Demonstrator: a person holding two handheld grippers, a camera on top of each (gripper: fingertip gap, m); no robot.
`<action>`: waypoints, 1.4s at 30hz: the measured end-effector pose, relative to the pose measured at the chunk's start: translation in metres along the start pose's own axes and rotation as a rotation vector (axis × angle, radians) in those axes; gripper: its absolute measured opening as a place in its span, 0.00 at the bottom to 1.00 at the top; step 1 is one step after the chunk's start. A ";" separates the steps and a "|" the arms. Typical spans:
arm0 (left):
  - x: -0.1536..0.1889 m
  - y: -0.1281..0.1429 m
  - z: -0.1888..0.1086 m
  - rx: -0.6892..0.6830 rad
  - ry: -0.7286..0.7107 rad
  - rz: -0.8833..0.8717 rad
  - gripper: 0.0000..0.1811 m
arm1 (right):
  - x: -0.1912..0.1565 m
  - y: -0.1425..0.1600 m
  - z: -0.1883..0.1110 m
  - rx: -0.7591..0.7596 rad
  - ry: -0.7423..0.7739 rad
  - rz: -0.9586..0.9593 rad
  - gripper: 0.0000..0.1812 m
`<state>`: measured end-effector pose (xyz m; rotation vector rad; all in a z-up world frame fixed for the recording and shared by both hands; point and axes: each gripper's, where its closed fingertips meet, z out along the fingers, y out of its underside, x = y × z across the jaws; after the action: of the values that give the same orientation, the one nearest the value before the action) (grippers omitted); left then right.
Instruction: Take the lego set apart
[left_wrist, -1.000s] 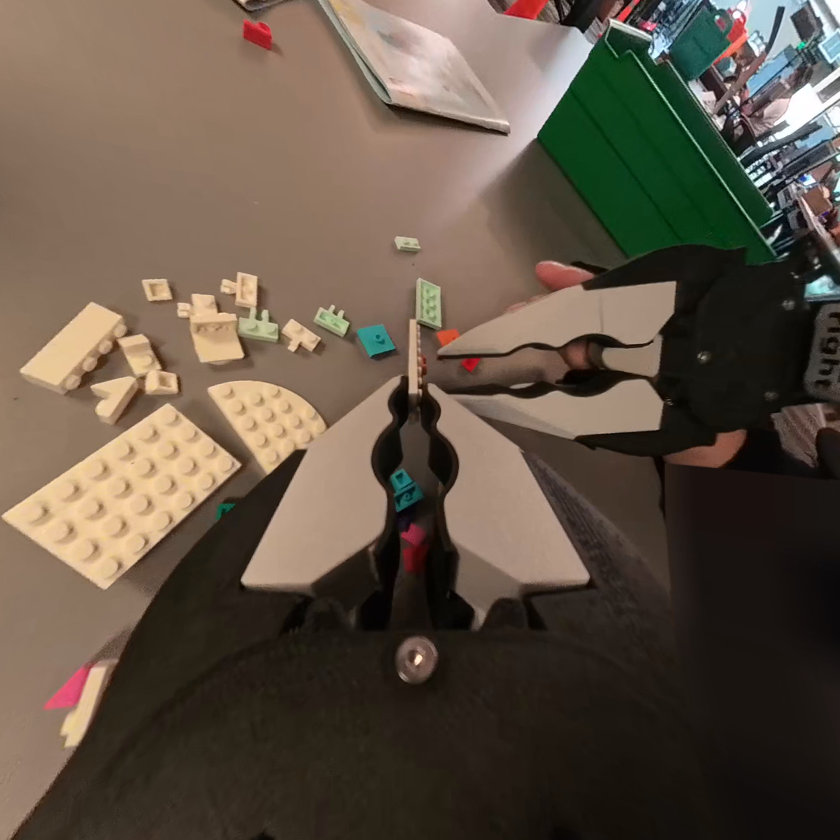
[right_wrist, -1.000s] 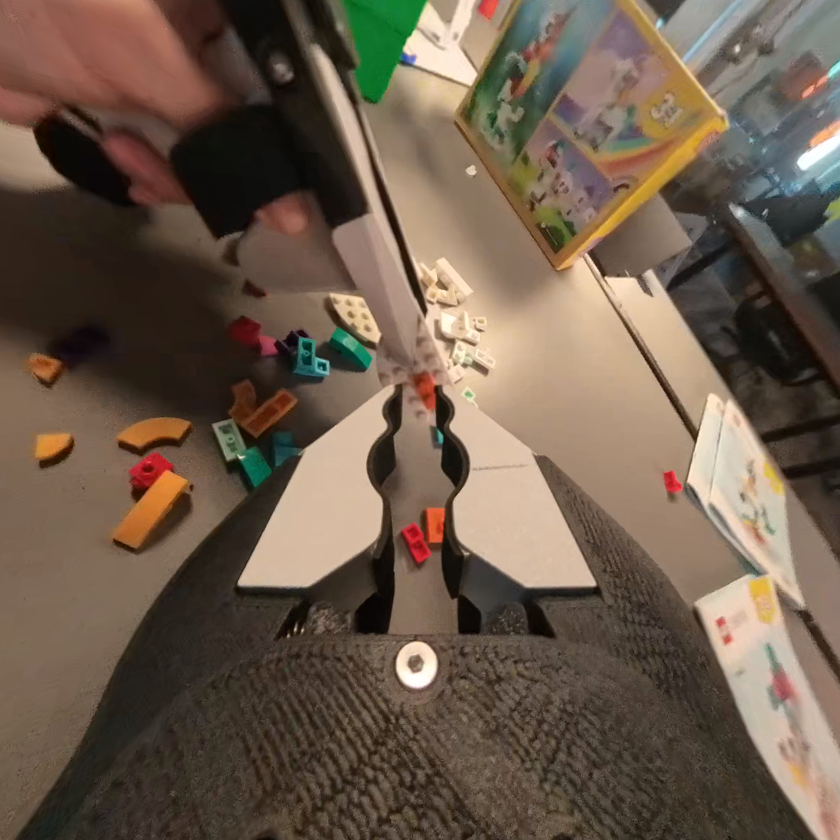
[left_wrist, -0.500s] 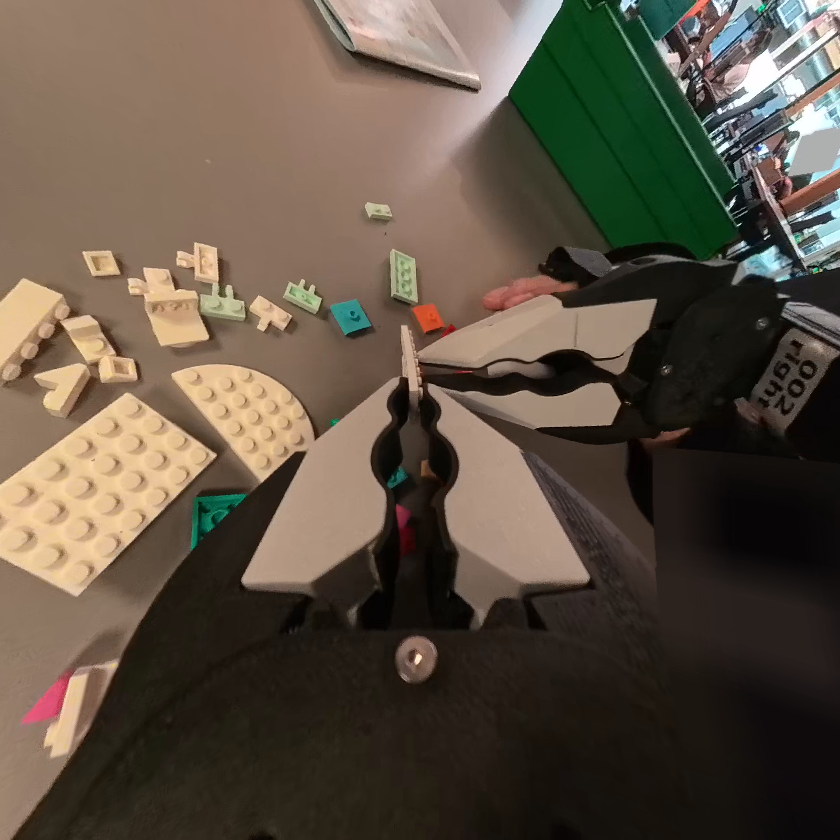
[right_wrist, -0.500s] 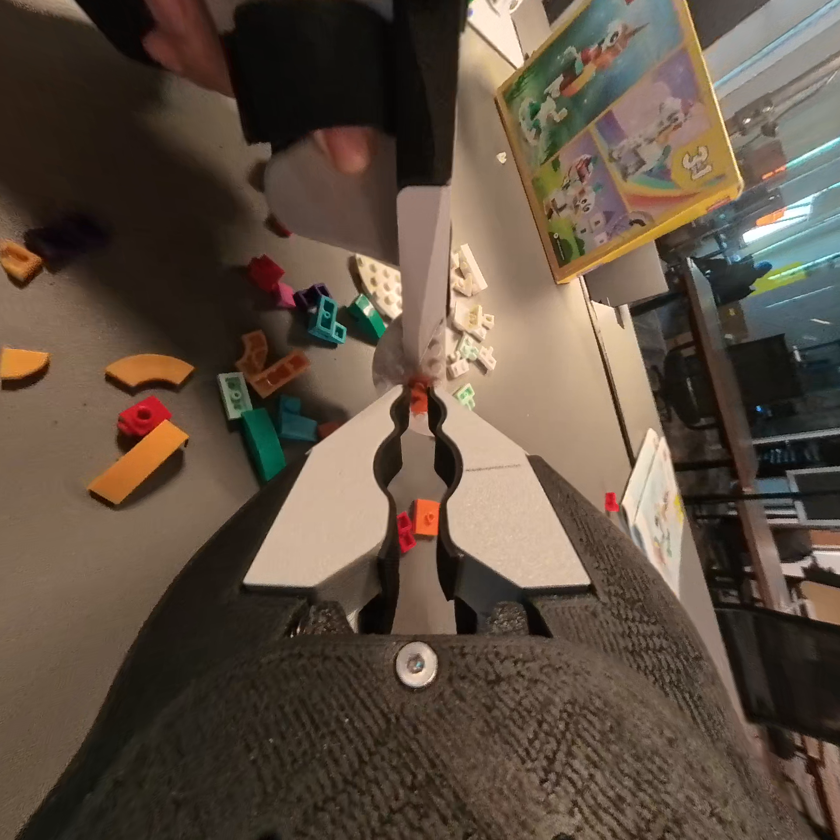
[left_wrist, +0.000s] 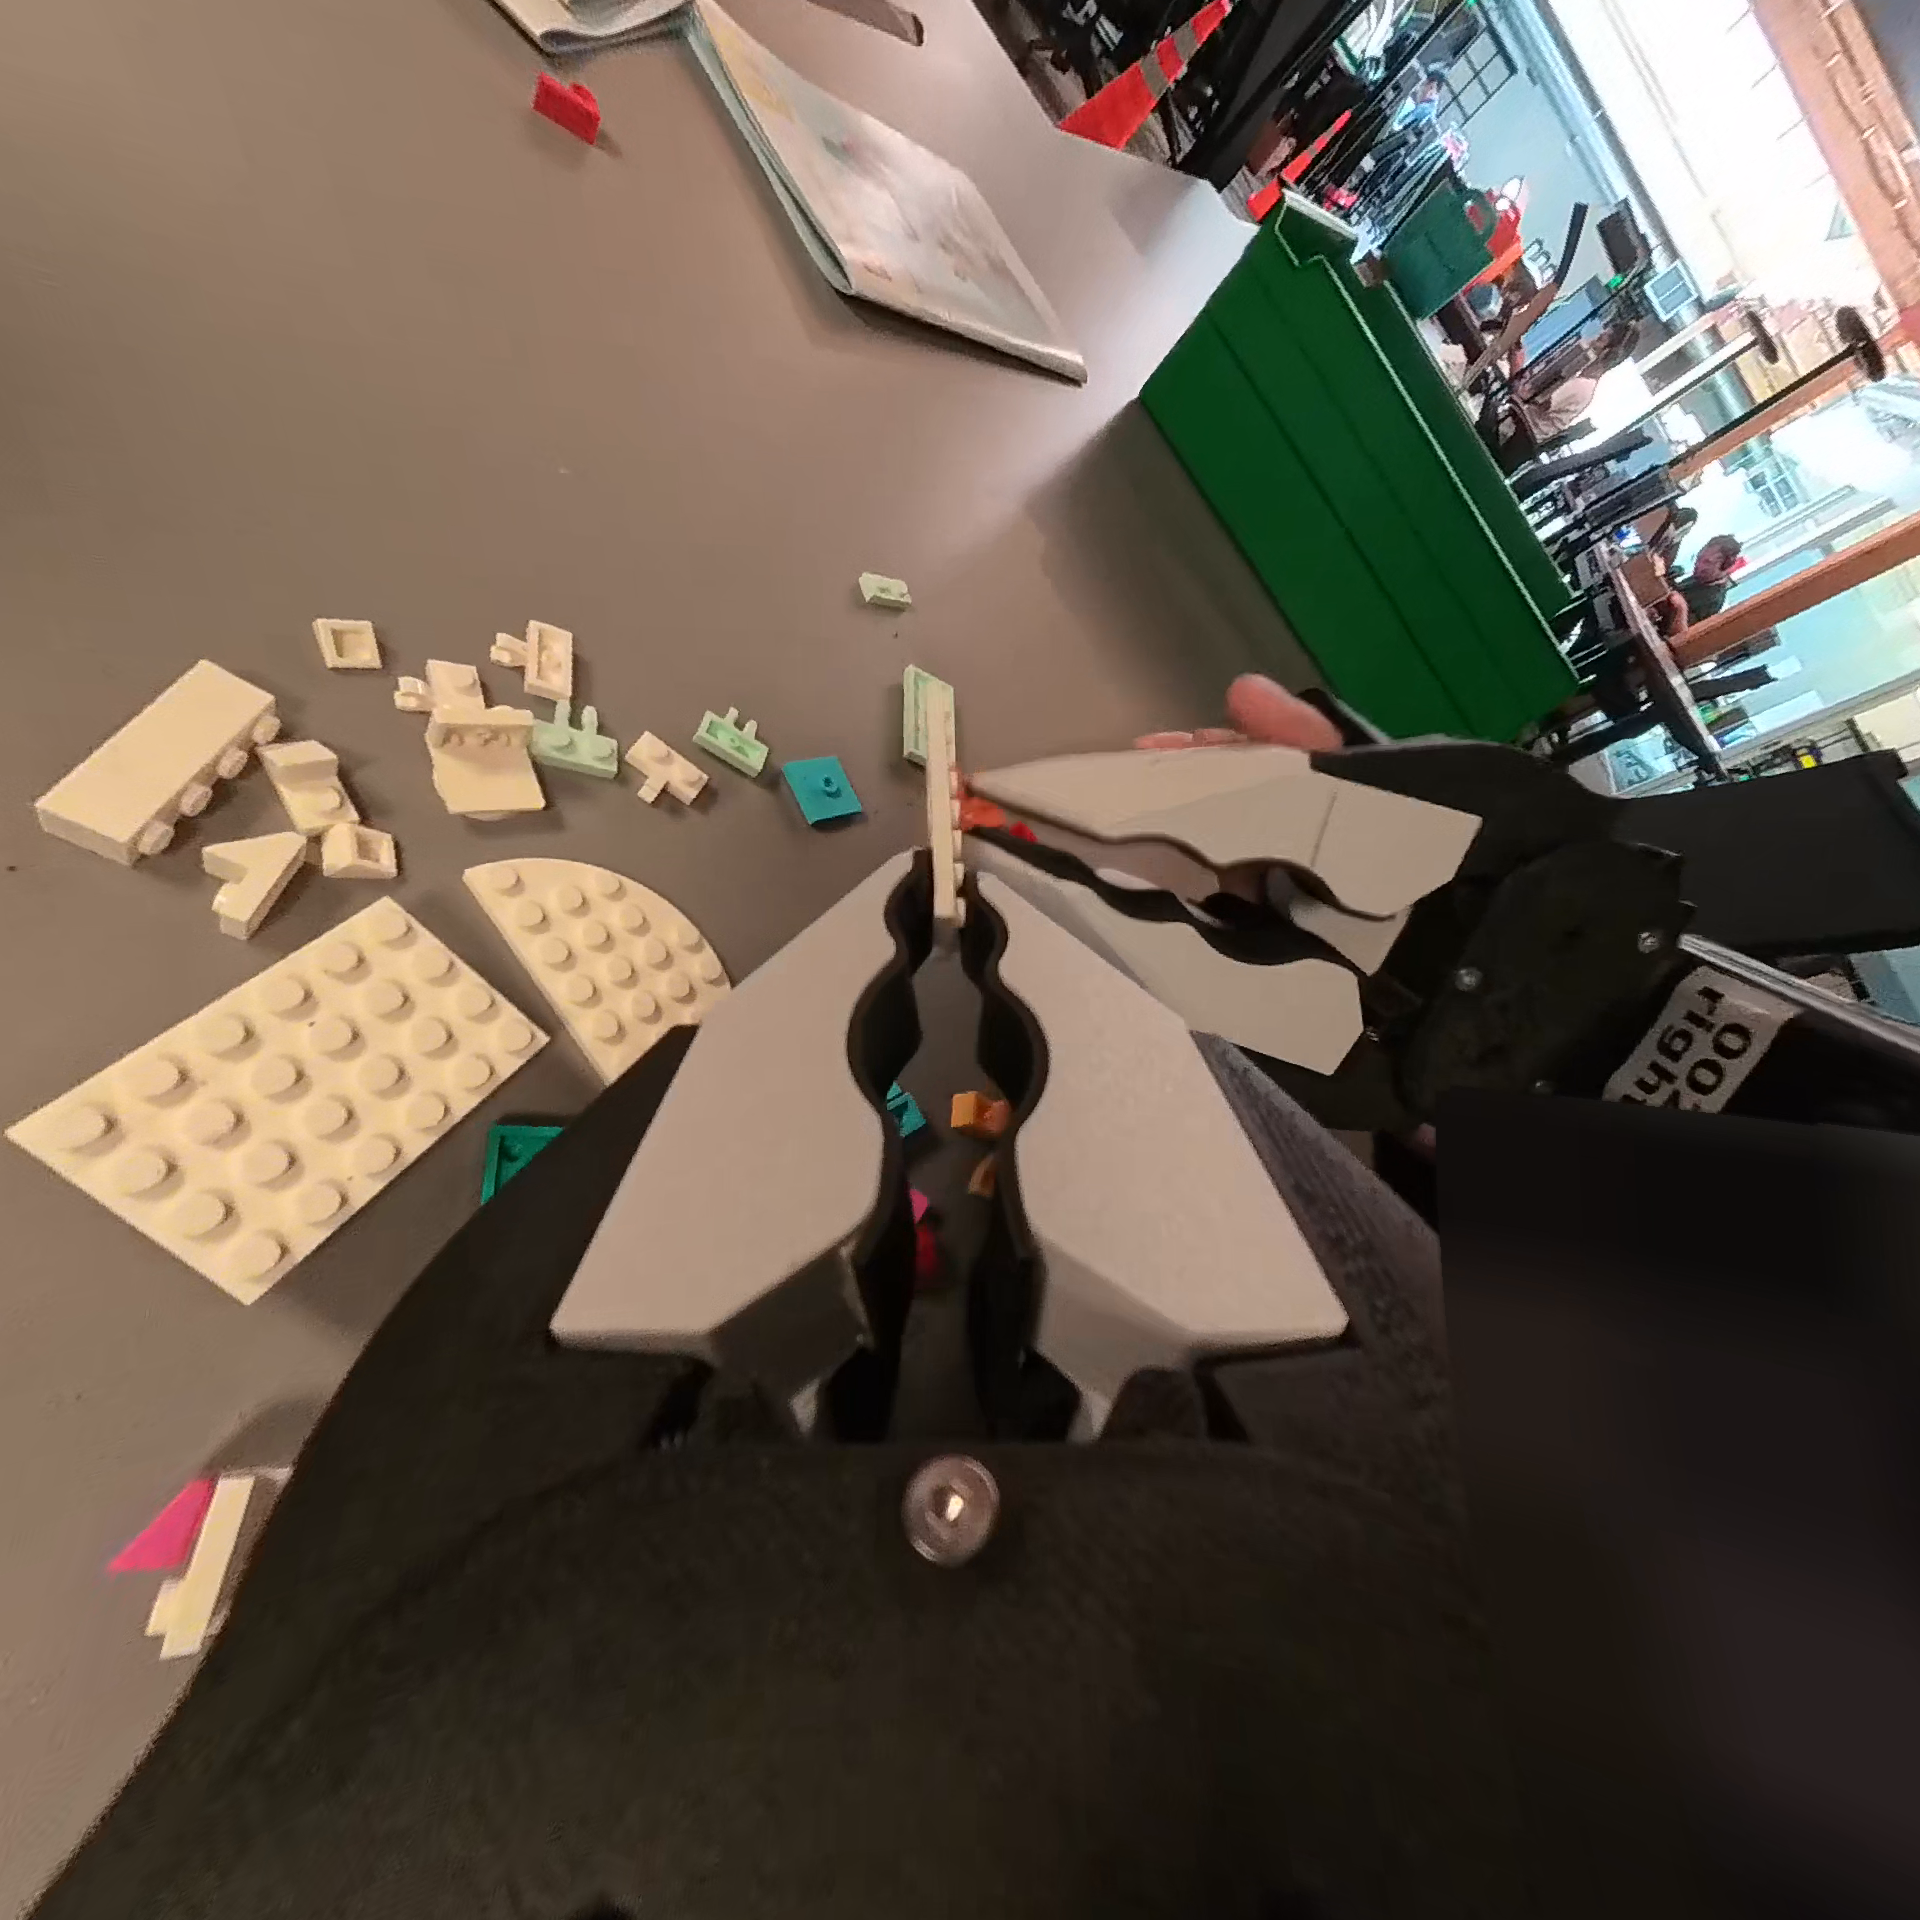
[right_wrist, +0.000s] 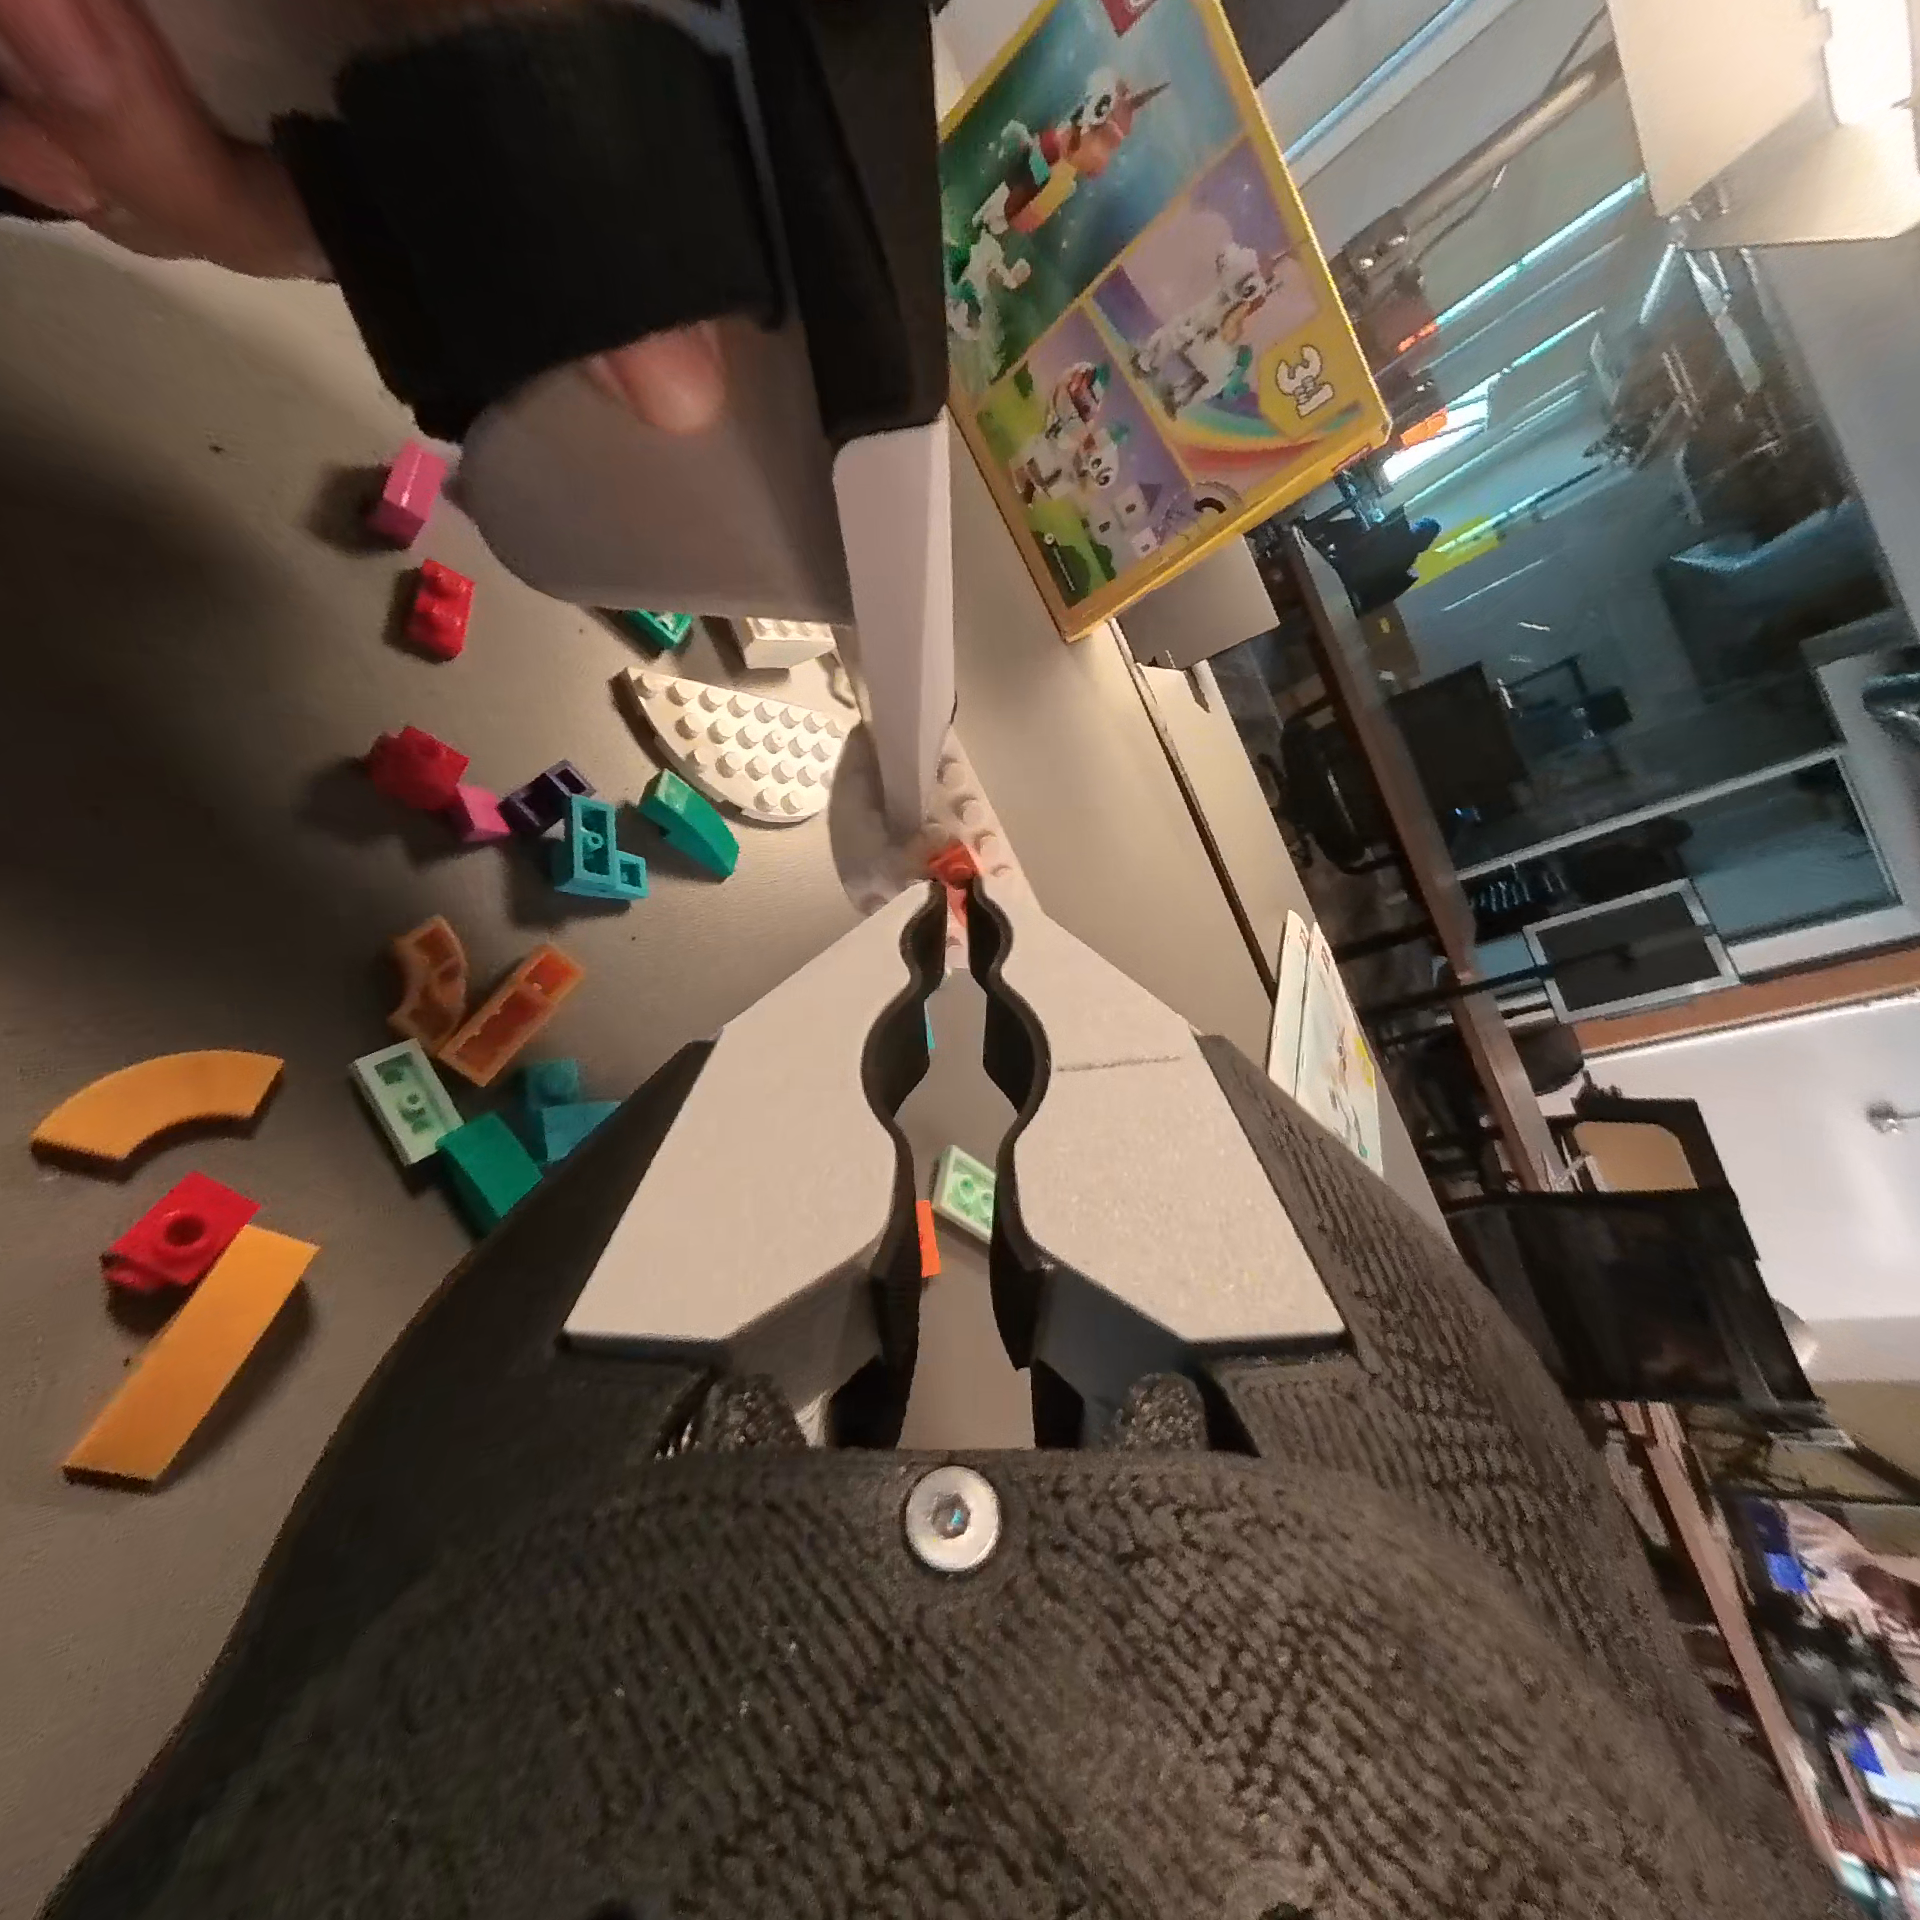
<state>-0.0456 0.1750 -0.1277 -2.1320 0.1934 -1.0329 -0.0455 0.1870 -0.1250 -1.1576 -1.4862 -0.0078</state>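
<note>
My left gripper is shut on the edge of a white studded plate, held upright above the grey table. A small orange piece sits on the plate's studded side. My right gripper is shut on that orange piece, and comes in from the right in the left wrist view. In the right wrist view the plate shows face-on, with the left gripper's finger reaching down onto it from above.
White plates and small white and mint pieces lie at the left. Coloured bricks and orange curved tiles lie loose. A green bin, a booklet and the set's box stand farther off. Less than 4 cm separates the two grippers' tips.
The right gripper has closed from open onto the orange piece on the plate. The left gripper has kept its hold on the white plate; both views have tilted and shifted.
</note>
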 end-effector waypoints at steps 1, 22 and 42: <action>0.001 -0.001 0.000 0.009 0.009 -0.011 0.02 | 0.003 0.001 0.000 -0.004 0.011 0.014 0.02; 0.017 -0.003 0.012 0.060 0.039 0.015 0.02 | 0.069 0.012 -0.026 0.183 0.068 0.582 0.03; 0.025 -0.027 0.003 0.263 -0.089 0.226 0.02 | 0.040 -0.002 -0.013 0.247 -0.124 0.739 0.15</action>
<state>-0.0311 0.1851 -0.0956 -1.8652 0.2365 -0.7848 -0.0301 0.2037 -0.0892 -1.4530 -1.0487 0.7416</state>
